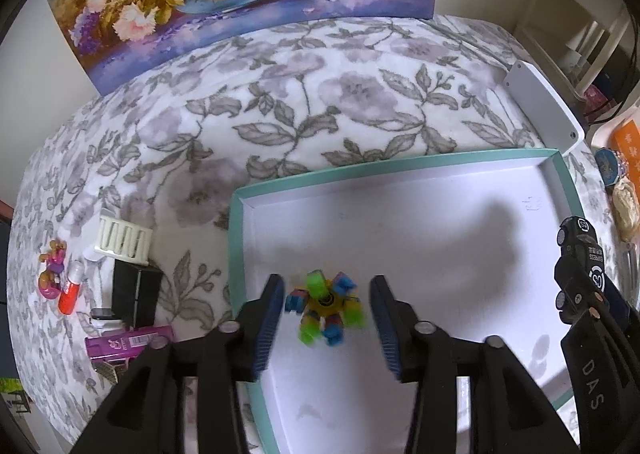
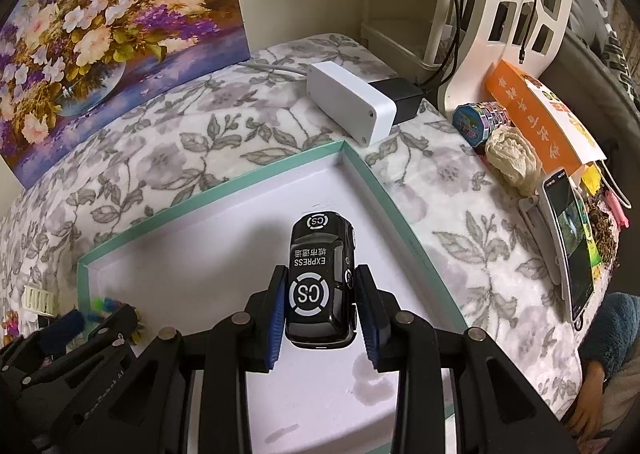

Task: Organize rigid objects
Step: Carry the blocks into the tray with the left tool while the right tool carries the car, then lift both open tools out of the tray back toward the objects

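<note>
Left gripper (image 1: 326,318) gapes over the blurred, apparently released spinner toy (image 1: 325,308); right gripper (image 2: 320,306) clamps toy van (image 2: 320,278) for boxing in tray (image 1: 400,166).

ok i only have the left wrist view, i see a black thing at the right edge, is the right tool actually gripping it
Observer: Yes. In the right wrist view the right tool is shut on the black toy car, blue pads on both its sides.
Operator: is the car over the tray or outside it
Observer: Over the white floor of the teal-rimmed tray, near its far right corner.
Operator: anything past that corner i can't see
Observer: Behind the white box a black adapter is plugged in, with cables running up.
Operator: and further right
Observer: A phone leans at the table's right edge.
</note>
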{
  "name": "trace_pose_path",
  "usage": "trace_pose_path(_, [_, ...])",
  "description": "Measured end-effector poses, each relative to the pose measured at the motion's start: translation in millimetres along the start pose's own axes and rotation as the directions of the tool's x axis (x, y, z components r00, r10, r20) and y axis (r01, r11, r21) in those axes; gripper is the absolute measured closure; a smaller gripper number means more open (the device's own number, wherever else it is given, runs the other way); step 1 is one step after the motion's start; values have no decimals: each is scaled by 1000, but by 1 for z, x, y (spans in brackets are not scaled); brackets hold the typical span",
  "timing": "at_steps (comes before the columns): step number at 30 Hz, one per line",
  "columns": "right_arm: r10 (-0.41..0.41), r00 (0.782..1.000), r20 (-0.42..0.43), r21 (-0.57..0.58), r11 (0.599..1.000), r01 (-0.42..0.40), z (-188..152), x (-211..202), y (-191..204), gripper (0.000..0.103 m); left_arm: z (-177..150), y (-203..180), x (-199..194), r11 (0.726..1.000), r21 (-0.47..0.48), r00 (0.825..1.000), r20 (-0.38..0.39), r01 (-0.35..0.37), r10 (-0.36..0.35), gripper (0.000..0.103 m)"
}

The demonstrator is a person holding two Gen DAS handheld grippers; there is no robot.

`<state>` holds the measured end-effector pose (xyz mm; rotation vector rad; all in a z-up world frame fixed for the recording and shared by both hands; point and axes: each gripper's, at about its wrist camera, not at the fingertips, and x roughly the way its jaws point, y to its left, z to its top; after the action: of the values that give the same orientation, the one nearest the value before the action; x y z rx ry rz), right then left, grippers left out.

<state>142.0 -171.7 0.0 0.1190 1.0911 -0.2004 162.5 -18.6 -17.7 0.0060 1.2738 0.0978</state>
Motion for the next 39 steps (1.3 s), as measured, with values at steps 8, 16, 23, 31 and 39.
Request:
trace_pose_path(8, [0, 1000, -1, -18, 1000, 0, 0, -5, 4, 67, 1, 19, -15, 999, -43, 999, 39, -7, 9, 17])
trace_pose_path(16, [-1, 1000, 5, -37, 999, 1, -1, -11, 9, 42, -1, 41, -24, 995, -102, 998, 60, -5, 11, 0])
trace_pose_path(23, [5, 1000, 10, -49, 999, -5, -2, -16, 14, 23, -8, 58, -25, 990, -139, 998, 60, -2, 10, 0])
trace_pose_path(31, [21, 999, 42, -75, 997, -18, -5, -37, 25, 22, -14, 84, -40, 983, -181, 994, 113, 23, -2, 0])
trace_pose_path(39, [104, 992, 75, -123, 988, -94, -11, -75, 51, 22, -23, 127, -85, 961, -267, 973, 231, 77, -14, 0])
